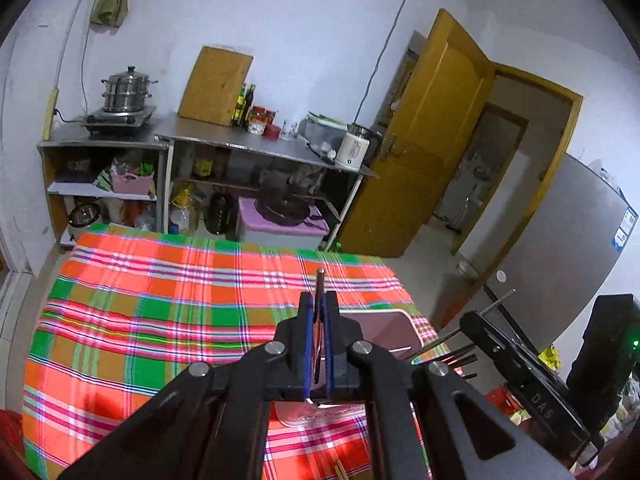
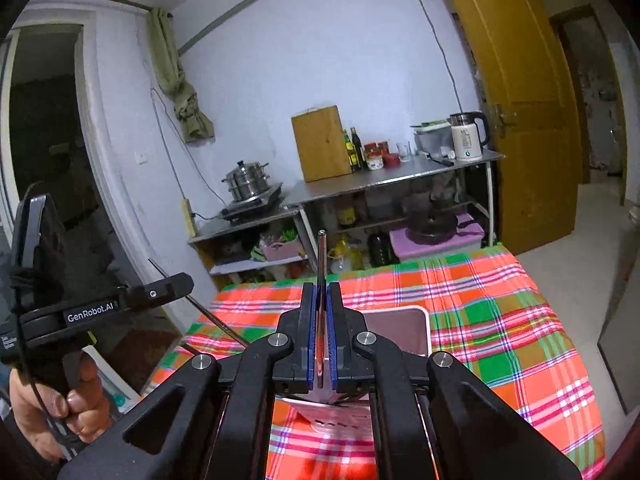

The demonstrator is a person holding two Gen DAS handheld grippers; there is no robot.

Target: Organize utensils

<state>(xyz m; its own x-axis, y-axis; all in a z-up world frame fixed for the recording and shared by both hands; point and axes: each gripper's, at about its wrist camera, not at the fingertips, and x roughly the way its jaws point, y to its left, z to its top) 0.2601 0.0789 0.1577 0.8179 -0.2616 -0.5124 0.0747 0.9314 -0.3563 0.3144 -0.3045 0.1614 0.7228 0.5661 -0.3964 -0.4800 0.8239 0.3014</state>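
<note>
tablecloth (image 1: 160, 300): was plaid in orange-red, green and tan, with pink, white and purple stripes.
box (image 2: 400, 330): was dusky pink with a white rim.
left gripper (image 1: 319, 312): was black with blue pads.
right gripper (image 2: 321, 304): was the same black and blue.
chopstick (image 2: 321, 256): was silvery metal.
door (image 2: 528, 120): was mustard yellow.
wall (image 1: 300, 20): was pale bluish white.
kettle (image 2: 466, 136): was white with a black lid.

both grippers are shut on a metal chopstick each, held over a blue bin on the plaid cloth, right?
Not quite: the bin is pink, not blue, as the right wrist view shows. The rest holds: the left gripper and right gripper are each shut on a chopstick over the plaid cloth.
</note>
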